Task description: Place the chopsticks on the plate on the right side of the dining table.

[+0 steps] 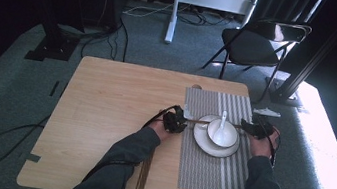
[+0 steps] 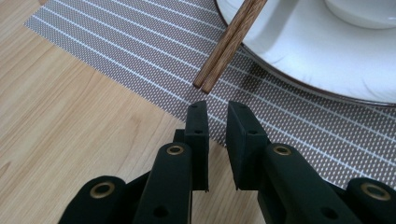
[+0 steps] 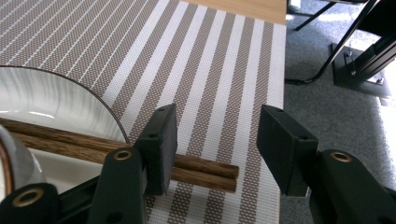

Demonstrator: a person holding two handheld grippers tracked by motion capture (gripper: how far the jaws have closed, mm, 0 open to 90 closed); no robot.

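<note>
A pair of brown wooden chopsticks [image 1: 200, 122] lies across the white plate [image 1: 200, 140], behind a white bowl [image 1: 223, 135] that holds a white spoon [image 1: 223, 120]. My left gripper [image 1: 176, 121] is at the plate's left side. In the left gripper view its jaws [image 2: 217, 109] stand a narrow gap apart with nothing between them, just short of the chopsticks' ends [image 2: 224, 51]. My right gripper [image 1: 255, 128] is at the plate's right side. Its jaws [image 3: 217, 116] stand wide apart over the chopsticks' other ends [image 3: 205, 171], and neither pad presses on them.
The plate sits on a grey-and-white striped placemat [image 1: 210, 176] on the right half of the wooden table [image 1: 102, 115]. Several more chopsticks [image 1: 145, 172] lie near the front edge by the left forearm. A black folding chair [image 1: 260, 45] stands beyond the table.
</note>
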